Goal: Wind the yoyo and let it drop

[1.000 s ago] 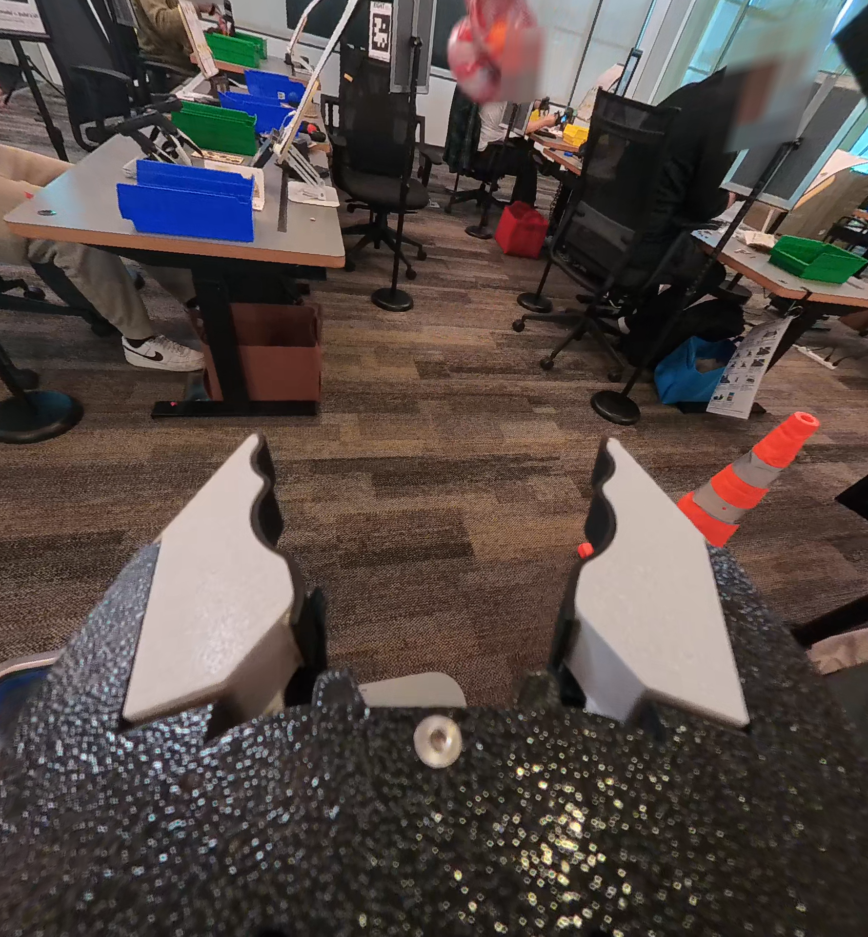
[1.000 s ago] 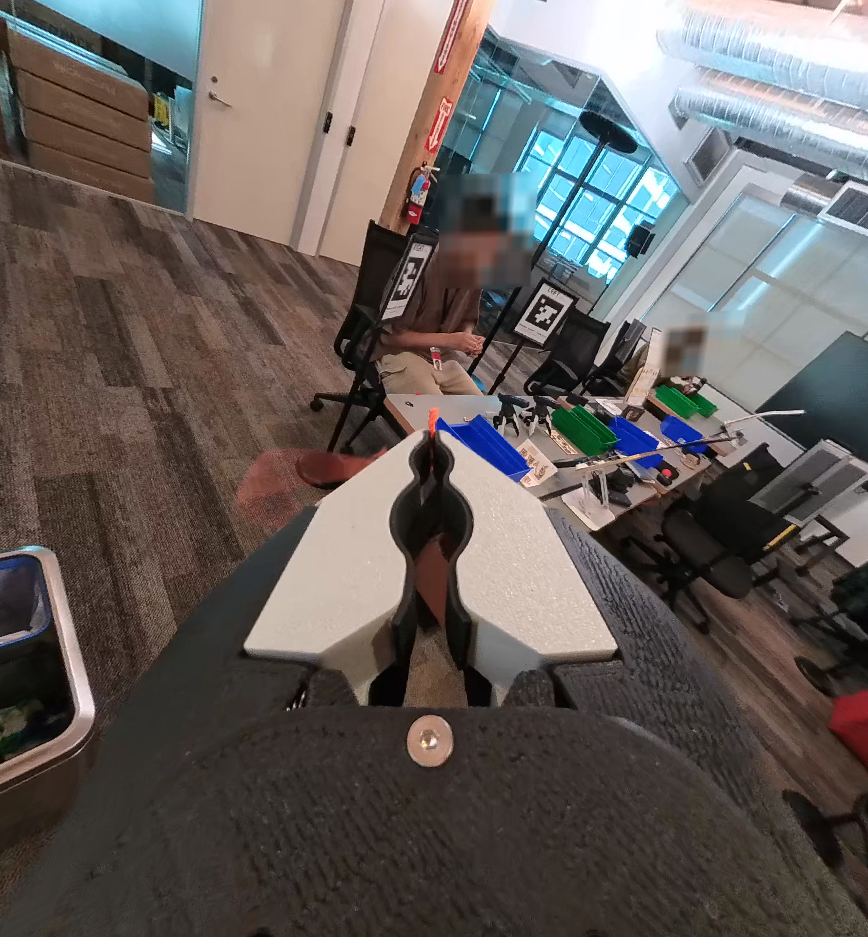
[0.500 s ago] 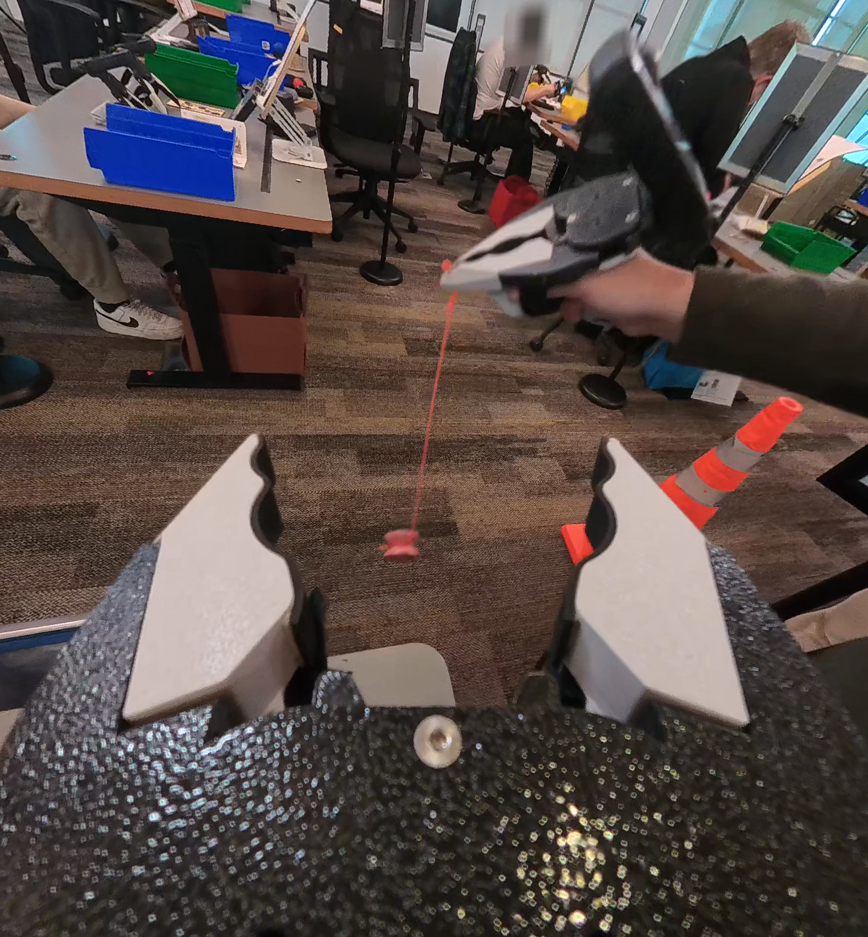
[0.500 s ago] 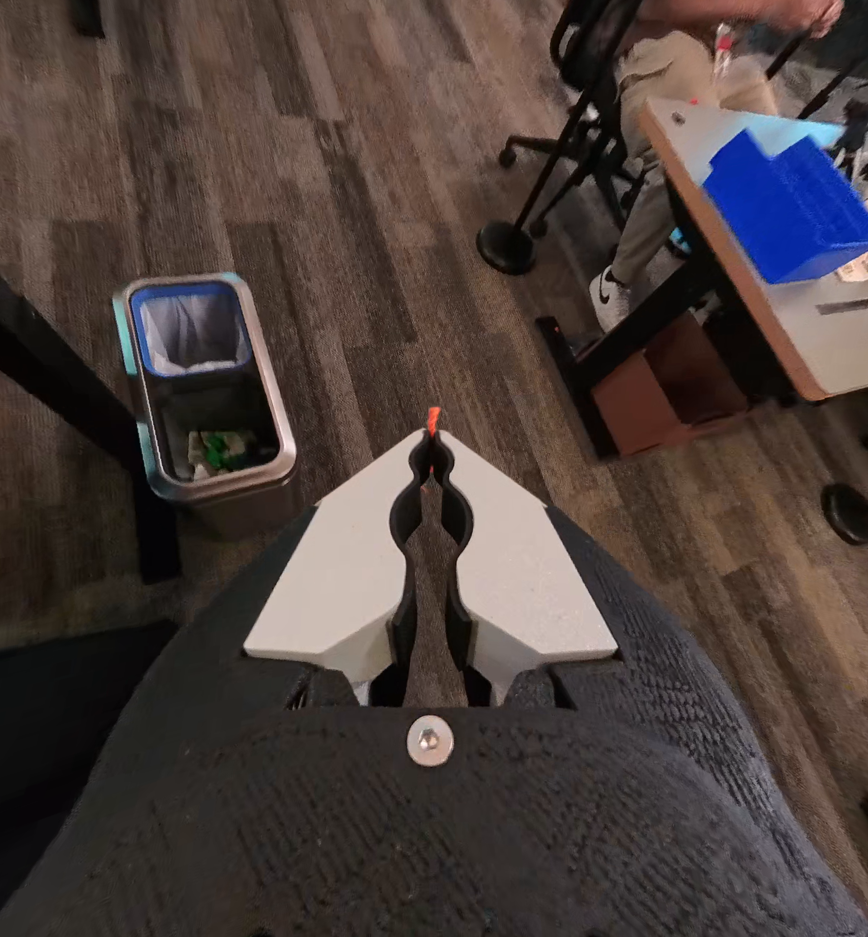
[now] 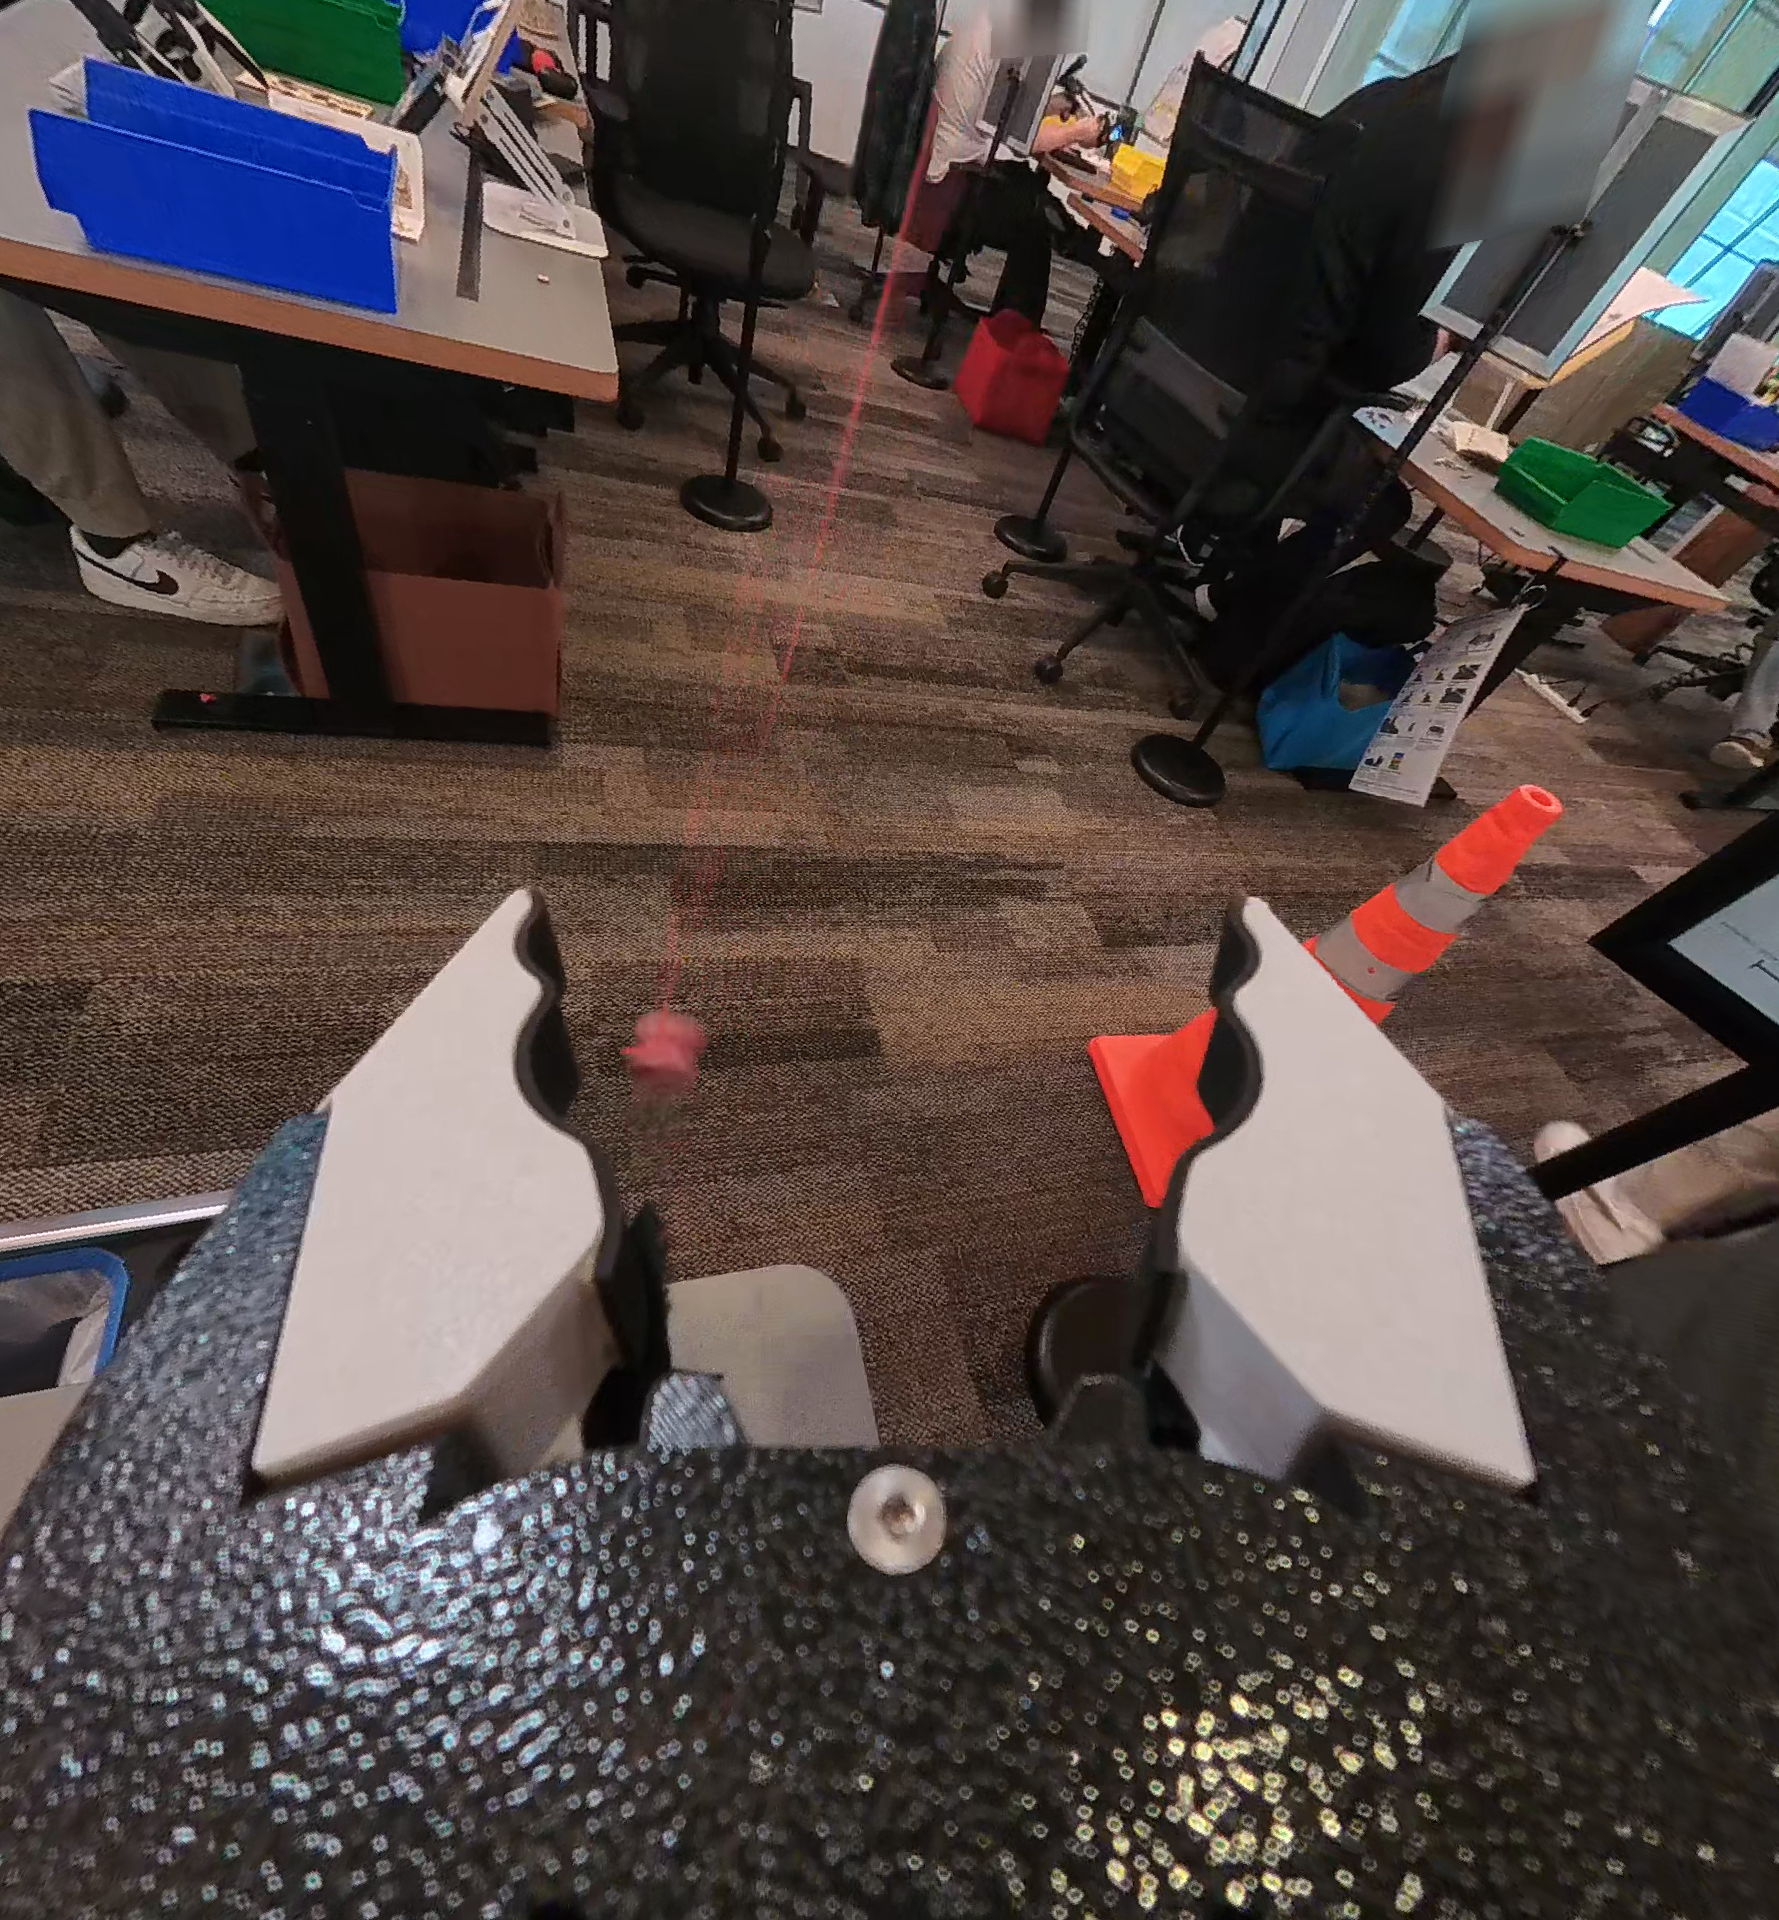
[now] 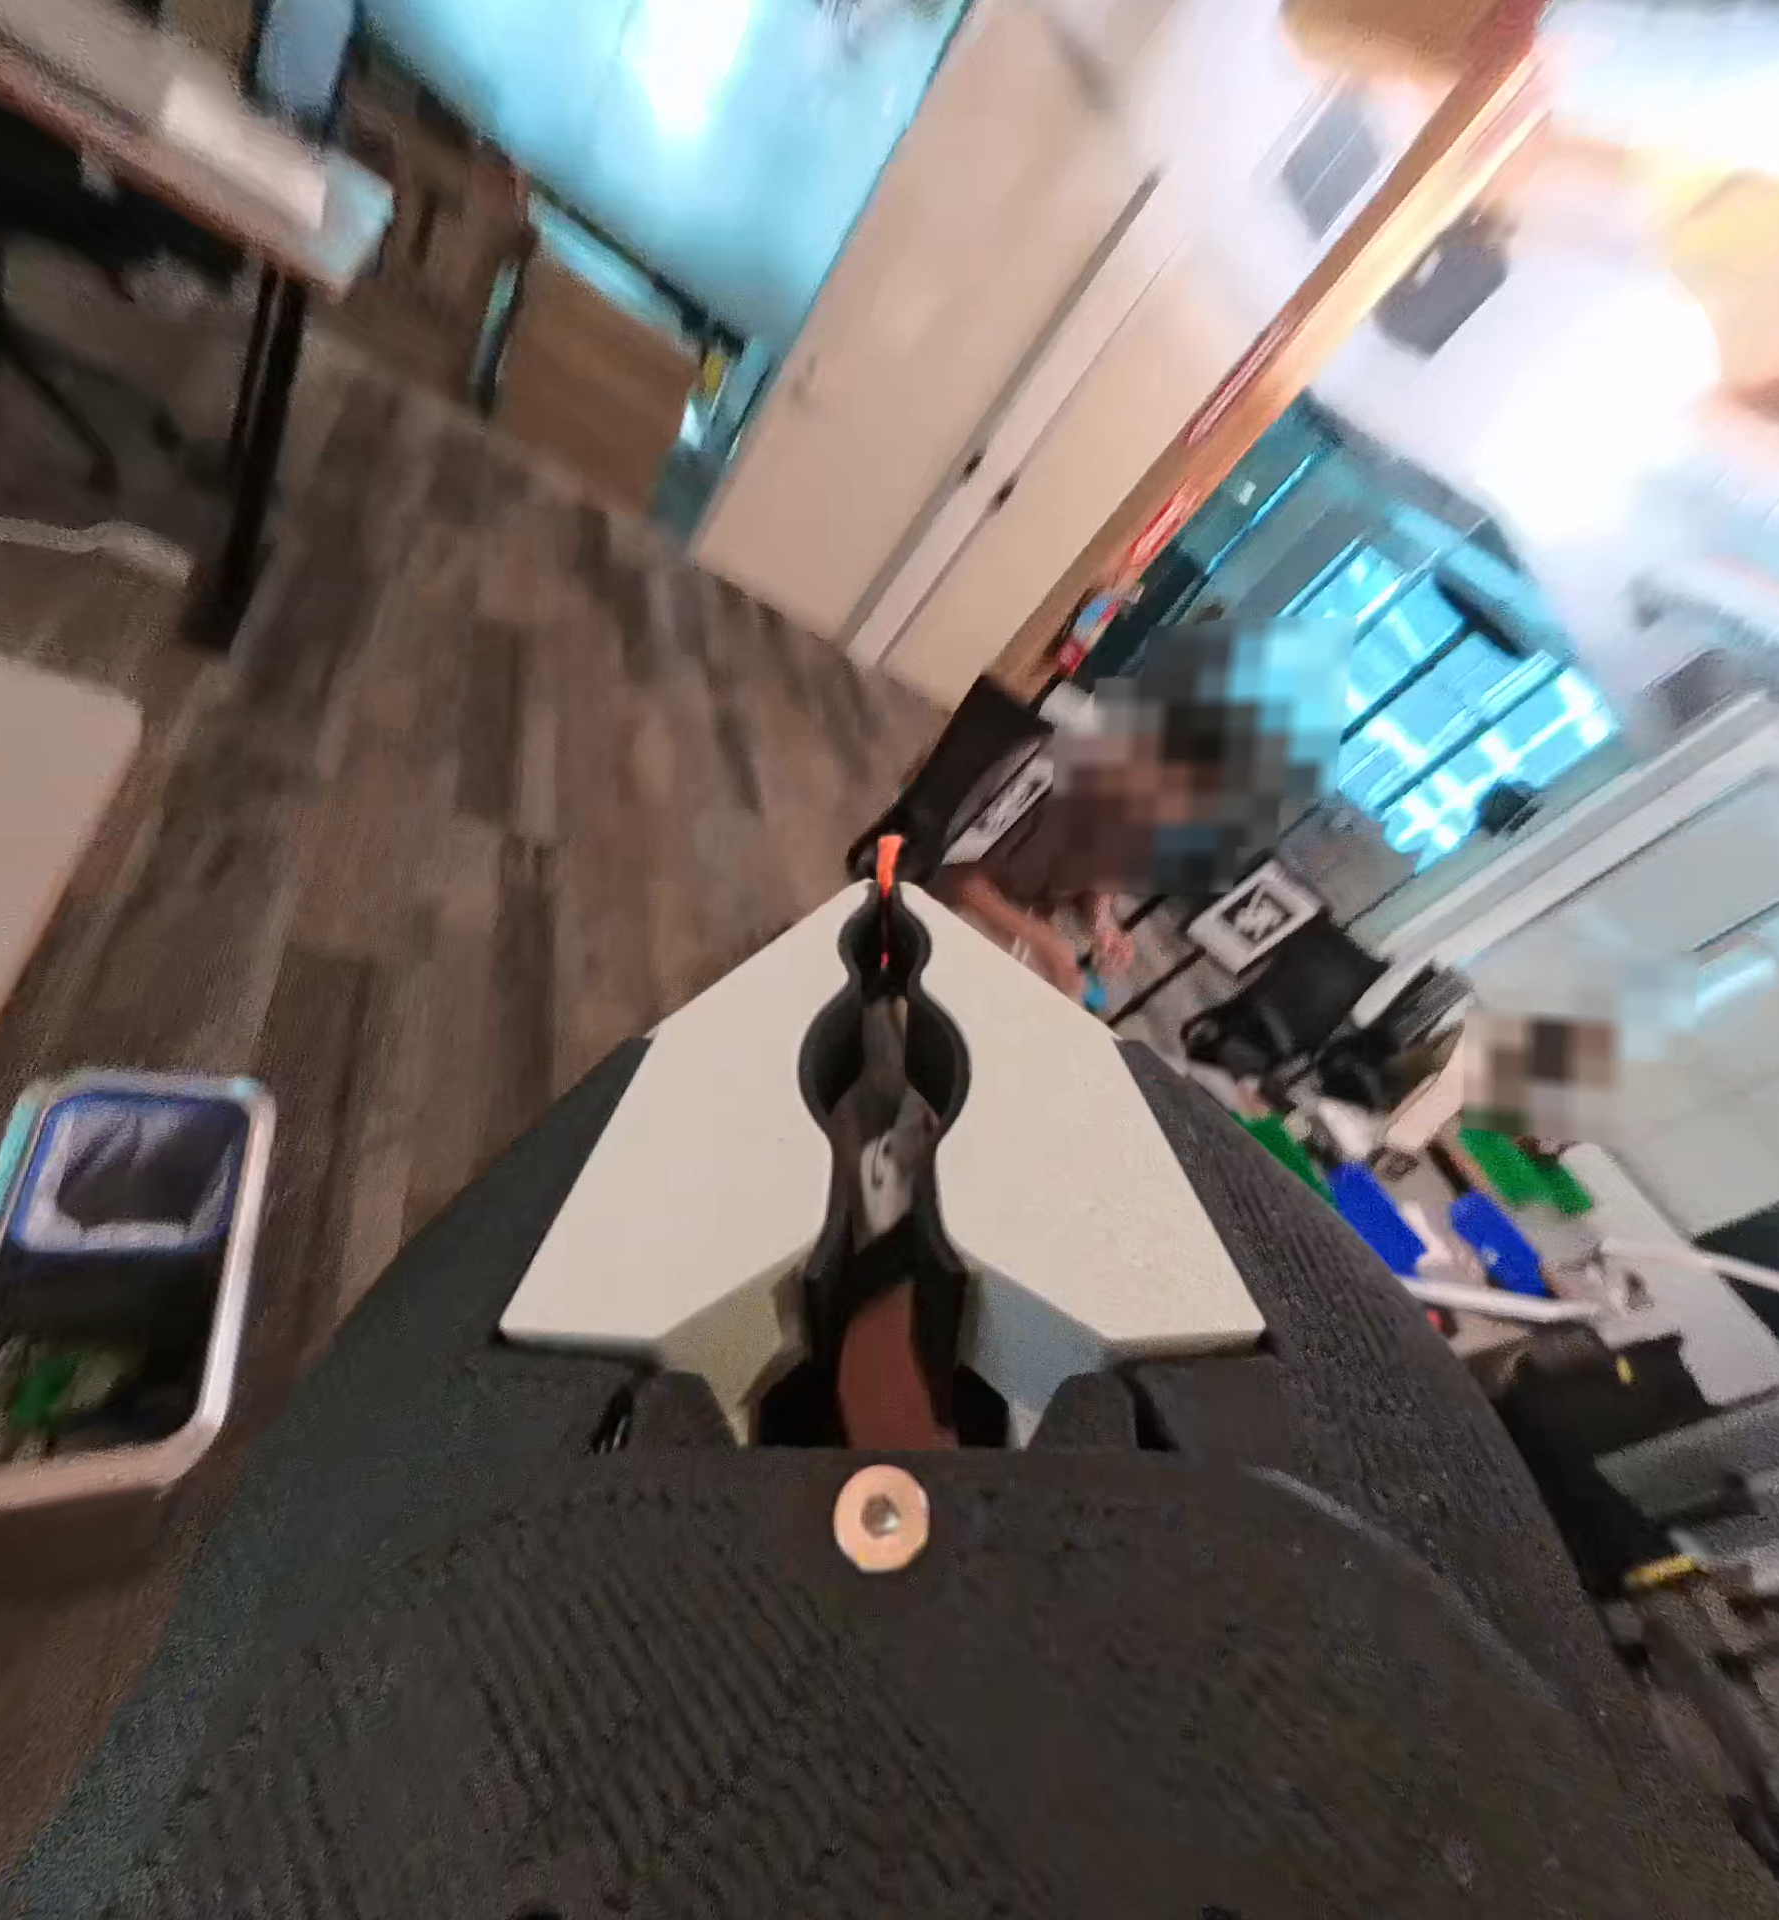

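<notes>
So the left gripper (image 5: 880, 1023) has its jaws spread wide with nothing between the pads, aimed down and forward at the carpet (image 5: 449, 831). The pink yoyo (image 5: 663, 1051) hangs blurred in the air over the floor, showing just beside the left finger's tip, with its thin red string (image 5: 843, 447) running up and out the top of the view.

The right gripper (image 6: 885, 896) is pinched closed on the string's orange end (image 6: 886, 860), which pokes out just past the tips. That camera is tilted and very blurry, so the room behind it is mush.

Around it: an orange traffic cone (image 5: 1384, 966) right behind the left gripper's right finger, partly hidden by it. Farther off, a desk (image 5: 542, 301) with a blue bin (image 5: 220, 213) and a brown box (image 5: 459, 603) under it, black office chairs (image 5: 719, 197), a red bag (image 5: 1010, 379). A steel trash can (image 6: 106, 1278) sits on the floor to the right gripper's left.
</notes>
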`<state>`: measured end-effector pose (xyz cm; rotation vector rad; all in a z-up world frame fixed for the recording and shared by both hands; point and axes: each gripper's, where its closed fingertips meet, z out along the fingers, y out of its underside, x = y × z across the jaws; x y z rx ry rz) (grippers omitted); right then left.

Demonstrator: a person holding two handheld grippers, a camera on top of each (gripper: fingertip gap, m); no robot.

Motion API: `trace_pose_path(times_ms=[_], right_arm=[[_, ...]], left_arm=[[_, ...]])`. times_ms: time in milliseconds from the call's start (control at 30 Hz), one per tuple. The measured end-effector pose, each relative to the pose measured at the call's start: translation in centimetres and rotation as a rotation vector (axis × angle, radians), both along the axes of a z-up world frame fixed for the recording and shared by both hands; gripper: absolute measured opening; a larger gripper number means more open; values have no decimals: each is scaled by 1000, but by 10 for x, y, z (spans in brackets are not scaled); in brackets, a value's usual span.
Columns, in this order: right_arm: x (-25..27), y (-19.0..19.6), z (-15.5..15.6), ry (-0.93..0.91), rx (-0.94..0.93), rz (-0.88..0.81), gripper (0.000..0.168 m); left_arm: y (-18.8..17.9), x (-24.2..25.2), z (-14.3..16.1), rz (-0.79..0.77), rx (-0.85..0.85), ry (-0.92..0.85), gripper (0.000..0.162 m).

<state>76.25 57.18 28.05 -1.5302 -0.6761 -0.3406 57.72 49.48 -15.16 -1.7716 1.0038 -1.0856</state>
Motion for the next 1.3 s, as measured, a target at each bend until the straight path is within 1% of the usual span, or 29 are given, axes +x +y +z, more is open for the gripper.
trace_pose_path(times_ms=[33, 67, 133, 300, 400, 500, 700, 867, 1033, 1100, 1167, 1200, 1233, 1267, 1300], right_arm=[[-2, -9, 30, 9, 50, 9, 0], [-3, -14, 48, -4, 81, 6, 0], [1, -12, 56, -46, 76, -25, 0], [27, 10, 27, -76, -3, -125, 0], [43, 14, -3, -10, -30, -151, 0], [54, 13, -58, 44, -71, -173, 0], [75, -8, -188, 92, -117, -274, 0], [79, -45, -317, 155, -210, -356, 0], [66, -75, -451, 298, -340, -399, 0], [62, -84, -498, 298, -403, -421, 0], [61, -87, -539, 300, -480, -437, 0], [63, -87, -550, 305, -513, -443, 0], [67, -83, -549, 309, -519, -442, 0], [73, -76, -533, 315, -499, -436, 0], [82, -67, -502, 319, -451, -427, 0]], left_arm=[[-1, 2, 1, -2, -3, -2, 122], [-2, 2, 1, -6, -9, -5, 122], [-6, 3, 0, -18, -17, -7, 122], [-9, 6, 3, -38, -10, 4, 122], [-9, 5, 8, -38, 1, -4, 122], [-8, 3, 11, -37, 1, -12, 121], [-8, -7, 5, -31, -21, 8, 121], [-7, -15, 1, -9, -36, 11, 121], [-12, -20, -10, -4, -64, 39, 120], [-14, -23, -16, -7, -76, 58, 120], [-15, -23, -20, -5, -93, 66, 120], [-16, -24, -22, -4, -101, 66, 120], [-16, -24, -23, -4, -107, 64, 120], [-17, -24, -24, -4, -111, 61, 120], [-16, -23, -23, -5, -111, 57, 120]])
